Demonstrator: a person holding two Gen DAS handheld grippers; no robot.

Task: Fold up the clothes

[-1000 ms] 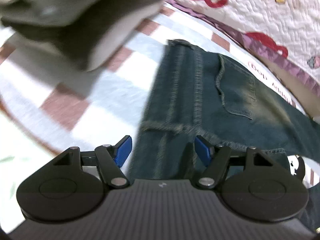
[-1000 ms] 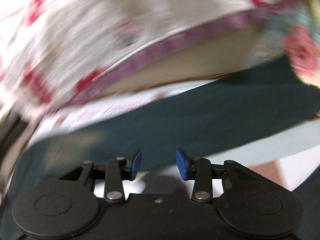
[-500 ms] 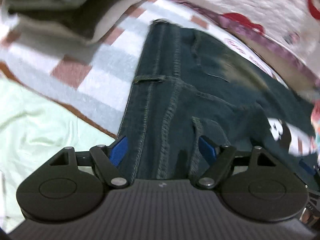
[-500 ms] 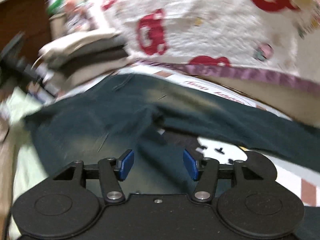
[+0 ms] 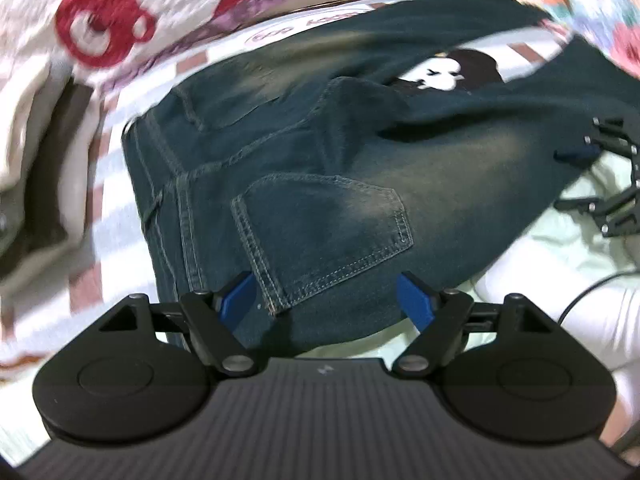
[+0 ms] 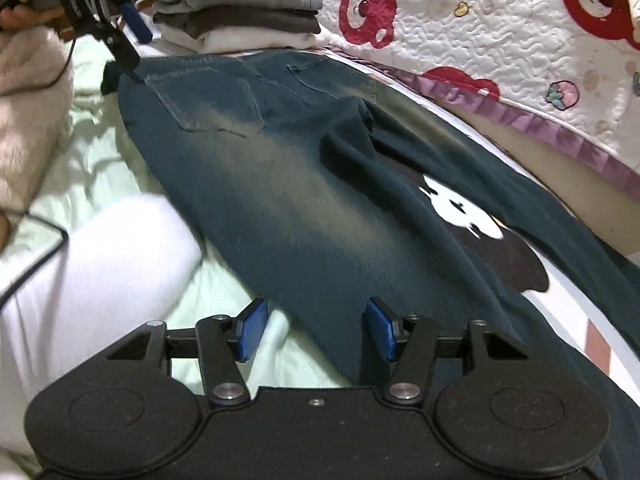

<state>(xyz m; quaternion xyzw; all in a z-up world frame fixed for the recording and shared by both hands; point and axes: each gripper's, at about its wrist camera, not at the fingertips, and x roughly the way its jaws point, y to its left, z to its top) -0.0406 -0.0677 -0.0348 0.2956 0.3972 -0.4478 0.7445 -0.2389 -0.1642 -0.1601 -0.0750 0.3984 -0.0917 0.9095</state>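
While the jeans lie flat, both tongs gape empty above them.

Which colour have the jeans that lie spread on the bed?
The jeans are dark blue with faded, yellowish patches; the right wrist view shows this best.

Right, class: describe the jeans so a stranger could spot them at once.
Start at the bear-print quilt. Below it lie the jeans, spread flat beside a stack of folded clothes. They alone are unfolded dark denim, faded pale down the middle.
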